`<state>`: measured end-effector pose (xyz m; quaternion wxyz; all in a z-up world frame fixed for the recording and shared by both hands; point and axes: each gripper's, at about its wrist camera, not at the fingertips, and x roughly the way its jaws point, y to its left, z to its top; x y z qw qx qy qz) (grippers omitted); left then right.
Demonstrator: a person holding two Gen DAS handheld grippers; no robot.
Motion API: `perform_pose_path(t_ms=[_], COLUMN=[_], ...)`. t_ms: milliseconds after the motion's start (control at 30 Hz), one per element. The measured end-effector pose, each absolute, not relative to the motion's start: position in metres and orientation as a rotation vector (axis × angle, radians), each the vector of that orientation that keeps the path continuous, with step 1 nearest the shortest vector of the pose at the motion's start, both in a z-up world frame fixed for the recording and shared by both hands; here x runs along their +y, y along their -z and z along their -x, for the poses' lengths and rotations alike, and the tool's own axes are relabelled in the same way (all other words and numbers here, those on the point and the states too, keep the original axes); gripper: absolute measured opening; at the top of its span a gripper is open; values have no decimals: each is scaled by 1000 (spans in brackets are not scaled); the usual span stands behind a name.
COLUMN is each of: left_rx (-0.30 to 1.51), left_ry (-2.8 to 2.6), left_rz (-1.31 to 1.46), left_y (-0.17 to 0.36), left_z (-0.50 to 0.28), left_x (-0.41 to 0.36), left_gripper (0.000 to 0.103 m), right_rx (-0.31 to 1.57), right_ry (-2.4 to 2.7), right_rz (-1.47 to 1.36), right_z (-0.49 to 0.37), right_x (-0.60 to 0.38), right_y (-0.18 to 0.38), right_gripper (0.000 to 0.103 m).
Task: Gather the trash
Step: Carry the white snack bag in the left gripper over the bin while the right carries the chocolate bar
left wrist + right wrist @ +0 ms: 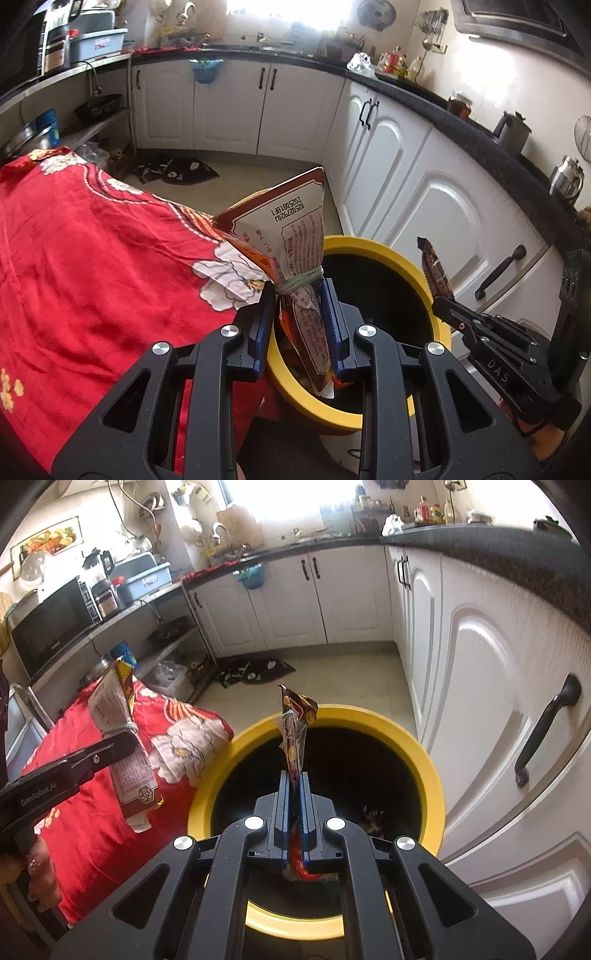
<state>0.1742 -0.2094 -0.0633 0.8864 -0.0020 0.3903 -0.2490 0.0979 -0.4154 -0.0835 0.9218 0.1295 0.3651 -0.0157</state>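
My left gripper is shut on a printed food bag tied with a green rubber band. It holds the bag over the left rim of the yellow bin. The bag also shows in the right wrist view, held by the left gripper. My right gripper is shut on a thin crumpled snack wrapper and holds it upright over the bin's dark opening. The wrapper also shows in the left wrist view, above the bin's right rim. Some trash lies inside the bin.
A table with a red flowered cloth stands left of the bin, touching it. White cabinets under a black counter run along the right and back. A dark mat lies on the floor beyond the bin.
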Motion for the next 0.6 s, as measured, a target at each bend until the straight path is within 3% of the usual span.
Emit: perform_pose_path(t_ms=[600], left_rx=[933], left_ry=[539], left_rz=[-69], left_y=[112], left_z=[-186], left_x=[-248], left_gripper=[20], right_rx=[922], right_ry=[72], right_rz=[-313], right_z=[-106], right_x=[-423], right_y=[143], right_gripper=[6])
